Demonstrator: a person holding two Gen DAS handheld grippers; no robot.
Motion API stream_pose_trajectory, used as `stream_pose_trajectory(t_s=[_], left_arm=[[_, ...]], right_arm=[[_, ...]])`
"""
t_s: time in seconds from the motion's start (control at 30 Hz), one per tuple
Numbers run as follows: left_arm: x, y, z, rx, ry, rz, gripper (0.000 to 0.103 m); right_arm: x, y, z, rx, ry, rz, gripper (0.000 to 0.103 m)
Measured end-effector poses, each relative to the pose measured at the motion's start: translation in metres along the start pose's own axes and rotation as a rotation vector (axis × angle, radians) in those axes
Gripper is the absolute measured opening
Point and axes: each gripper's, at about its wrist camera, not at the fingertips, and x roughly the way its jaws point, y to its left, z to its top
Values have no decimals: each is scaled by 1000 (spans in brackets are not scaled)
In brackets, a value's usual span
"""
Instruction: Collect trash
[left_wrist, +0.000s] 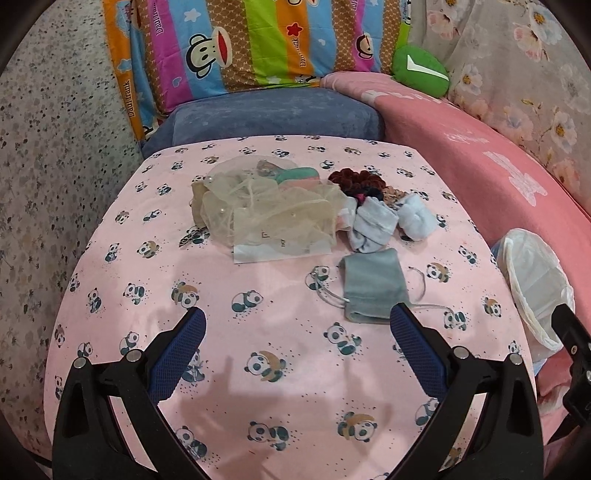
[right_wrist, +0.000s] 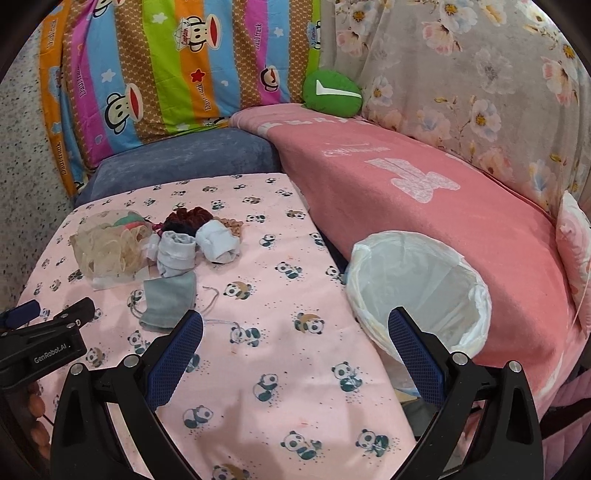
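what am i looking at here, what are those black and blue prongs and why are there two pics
The prongs are two hand-held grippers, one per hand; each carries a camera looking along its fingers. One picture is from the left gripper, the other from the right gripper. Both are open and hold nothing. On the panda-print cloth lie a grey face mask, beige netting, rolled socks and scrunchies. A bin with a white liner stands at the right.

Two wrist views low over the panda cloth (left_wrist: 258, 295), right one nearer the bin (right_wrist: 424, 280), both sharing it.
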Motion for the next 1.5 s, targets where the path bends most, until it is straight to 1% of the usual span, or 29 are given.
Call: stream_pose_trajectory(t_s=[0.13,0.23,0.33,0.53,0.6,0.63,0.7,0.73,0.77,0.8,0.87,0.9,0.93,0.97,1.0,1.03,1.07,1.1,1.13,1.17,1.3,1.5], left_arm=[[10,19,8,-17,-7,3,95],[18,33,14,-38,-6,12,95],[25,45,24,-60,-8,-6,95],[42,54,45,-84,-8,-63,95],[51,54,53,-93,1,-90,95],[55,53,56,-99,6,-105,95],[67,51,63,-106,15,-115,95],[71,49,66,-105,14,-120,92],[75,47,69,-103,16,-122,86],[81,46,71,-98,24,-128,82],[90,43,74,-88,40,-143,64],[95,42,75,-80,51,-149,59],[99,41,75,-74,57,-152,51],[102,41,75,-67,64,-158,38],[104,40,74,-60,68,-164,32],[105,40,74,-55,70,-166,19],[104,40,74,-51,71,-167,8],[103,41,74,-51,71,-169,5],[101,42,73,-52,66,-167,4],[97,43,73,-51,57,-164,3],[74,45,79,-50,14,-175,2],[27,36,96,-32,-75,-208,1]], right_arm=[[17,22,3,-14,27,52,96],[31,42,5,-34,43,76,96],[46,58,7,-47,59,101,94],[78,76,11,-39,118,156,82],[89,82,10,-36,147,170,73],[95,84,10,-35,160,181,72],[106,89,9,-30,188,201,65],[112,92,8,-28,203,211,64],[117,95,7,-25,216,220,62],[123,97,5,-24,227,228,60],[132,103,2,-29,249,238,55],[138,105,0,-31,264,243,50],[142,107,-2,-31,279,249,47],[146,109,-4,-32,293,254,41],[150,111,-6,-32,305,261,35],[151,113,-8,-34,306,264,35],[150,114,-9,-43,296,264,28],[149,116,-9,-50,299,275,20],[148,117,-9,-52,297,278,17],[146,117,-8,-51,291,279,10],[129,111,1,-39,248,304,8],[80,102,27,-46,128,318,8]])
